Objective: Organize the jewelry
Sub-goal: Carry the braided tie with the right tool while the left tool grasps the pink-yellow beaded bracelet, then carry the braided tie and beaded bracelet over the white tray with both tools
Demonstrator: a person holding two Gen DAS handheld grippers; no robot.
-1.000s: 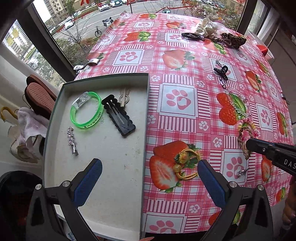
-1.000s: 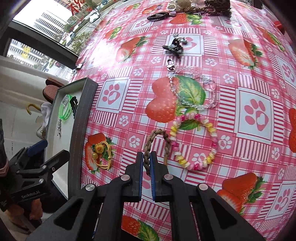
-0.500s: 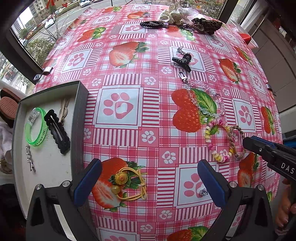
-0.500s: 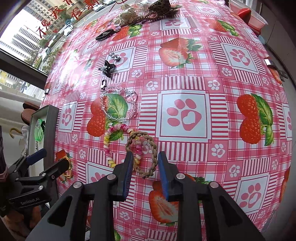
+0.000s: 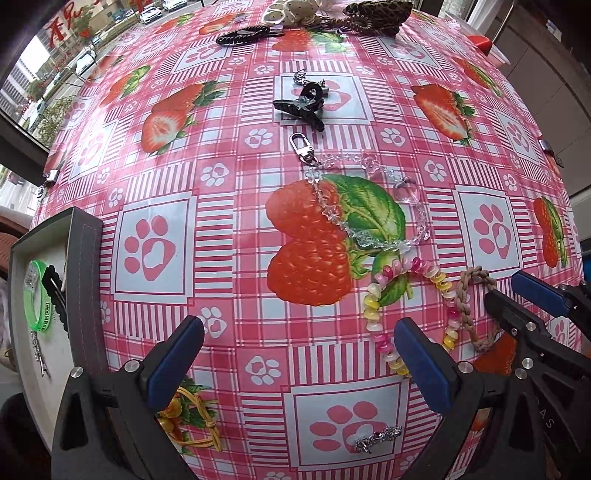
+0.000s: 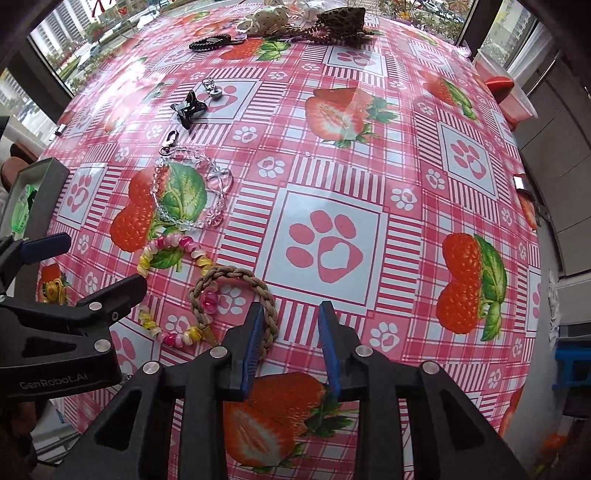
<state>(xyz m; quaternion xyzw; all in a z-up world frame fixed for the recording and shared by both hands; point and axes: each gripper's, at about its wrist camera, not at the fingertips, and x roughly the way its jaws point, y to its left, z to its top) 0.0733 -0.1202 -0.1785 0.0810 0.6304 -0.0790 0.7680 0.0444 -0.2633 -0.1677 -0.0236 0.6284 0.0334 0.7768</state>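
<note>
A brown braided bracelet (image 6: pixel 236 280) lies flat on the tablecloth, overlapping a pastel bead bracelet (image 6: pixel 162 251). My right gripper (image 6: pixel 290 343) hangs open just to its right, the left finger's edge over the braid and nothing between the pads. In the left wrist view, my left gripper (image 5: pixel 295 365) is wide open above the cloth. Its right finger is beside the bead bracelet (image 5: pixel 376 295), and the braided bracelet (image 5: pixel 469 295) and right gripper (image 5: pixel 504 286) are further right. The grey tray (image 5: pixel 88 277) at the left edge holds a green bangle (image 5: pixel 35 295) and a black hair clip.
A clear crystal chain (image 5: pixel 354 229) with a clasp and a black claw clip (image 5: pixel 299 107) lie further back. A yellow hair tie (image 5: pixel 188 417) and a small silver piece (image 5: pixel 376 439) lie near the front. More hair accessories (image 6: pixel 332 18) sit at the far edge.
My right gripper opened and let go of the braided bracelet, which now rests across the bead bracelet. My left gripper travelled from over the tray to the right, towards the bracelets.
</note>
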